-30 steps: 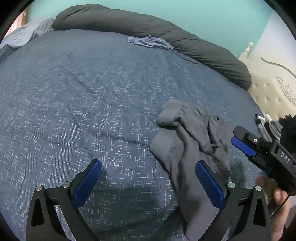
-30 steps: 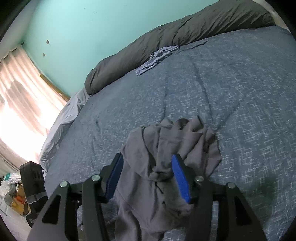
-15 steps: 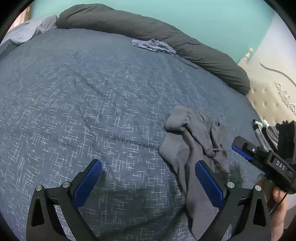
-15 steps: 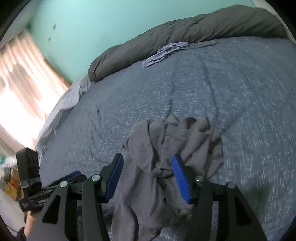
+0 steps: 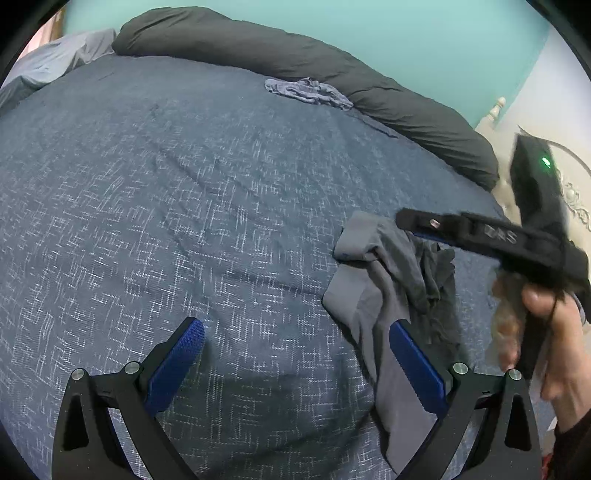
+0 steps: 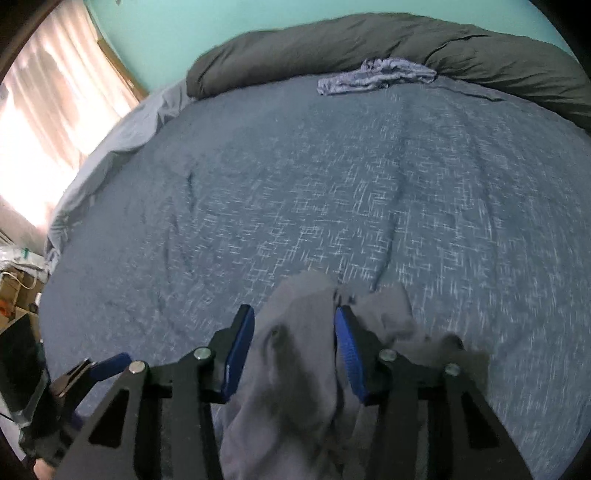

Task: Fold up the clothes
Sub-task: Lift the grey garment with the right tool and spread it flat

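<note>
The left gripper (image 5: 295, 363) is held wide open and empty over the bed (image 5: 184, 184). A crumpled grey garment (image 5: 388, 280) is seen beside it, straddled by the right gripper (image 6: 294, 350), jaws parted.

A wide bed (image 5: 155, 192) under a blue cover flecked with white fills the space ahead of each hand-held gripper, with a long dark grey duvet roll (image 6: 369, 48) lying along its far edge against a teal wall (image 5: 388, 33). Far to the left of the right hand-held gripper, bright daylight glows through pale curtains (image 6: 48, 110). To the right of the left one stands a cream tufted headboard (image 5: 570, 184) with carved trim.
</note>
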{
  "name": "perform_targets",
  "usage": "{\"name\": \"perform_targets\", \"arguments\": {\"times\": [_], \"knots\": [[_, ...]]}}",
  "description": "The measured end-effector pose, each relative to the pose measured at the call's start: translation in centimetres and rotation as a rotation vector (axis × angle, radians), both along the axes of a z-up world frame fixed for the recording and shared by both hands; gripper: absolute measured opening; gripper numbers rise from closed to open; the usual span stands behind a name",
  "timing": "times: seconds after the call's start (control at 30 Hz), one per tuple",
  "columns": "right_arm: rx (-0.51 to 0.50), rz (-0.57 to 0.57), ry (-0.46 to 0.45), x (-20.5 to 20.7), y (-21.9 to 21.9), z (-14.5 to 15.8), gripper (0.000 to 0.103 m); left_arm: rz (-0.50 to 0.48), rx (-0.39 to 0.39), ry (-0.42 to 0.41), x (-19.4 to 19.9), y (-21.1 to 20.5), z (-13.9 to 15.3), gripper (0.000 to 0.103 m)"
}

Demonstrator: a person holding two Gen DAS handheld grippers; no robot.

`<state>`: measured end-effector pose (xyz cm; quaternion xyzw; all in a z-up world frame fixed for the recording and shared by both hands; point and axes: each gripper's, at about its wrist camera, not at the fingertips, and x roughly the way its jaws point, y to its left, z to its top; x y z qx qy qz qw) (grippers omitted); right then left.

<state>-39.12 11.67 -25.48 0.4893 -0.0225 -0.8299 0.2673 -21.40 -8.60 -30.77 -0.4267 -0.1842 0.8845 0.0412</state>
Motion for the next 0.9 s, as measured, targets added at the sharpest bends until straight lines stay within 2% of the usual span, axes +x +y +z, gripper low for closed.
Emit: {"name": "perform_targets", "arguments": {"times": [0.07,0.13,0.2,0.23,0.3,0.53,0.8,0.9], "knots": [[0.024,0.004,-0.023,-0.9,-0.6,-0.8,0.036,-0.004,0.002,-0.004,0.1,0.0,-0.2,0.102],[0.023,0.004,-0.041,-1.4,-0.7,-1.5,0.017,-0.008,0.001,-0.012,0.2,0.0,-0.4,0.102],[0.009,0.003,-0.048,-1.6,-0.7,-1.7,0.006,-0.013,0.008,-0.017,0.2,0.1,-0.5,0.102],[0.007,0.002,-0.048,-1.6,-0.8,-1.8,0.004,-0.017,0.013,-0.019,0.2,0.1,-0.6,0.102],[-0.014,-0.009,-0.029,-1.6,-0.3,-1.2,0.003,-0.024,0.021,-0.022,0.2,0.1,-0.7,0.102],[-0.094,-0.16,0.088,0.1,5.6,2.0,0.003,-0.026,0.028,-0.033,0.0,0.7,-1.1,0.102],[-0.198,-0.256,0.166,5.6,10.8,3.2,0.003,-0.079,0.061,-0.014,-0.3,2.9,-1.1,0.098],[-0.212,-0.33,0.177,7.4,13.1,2.7,0.003,-0.099,0.057,-0.019,-0.8,3.8,-1.3,0.096]]}}
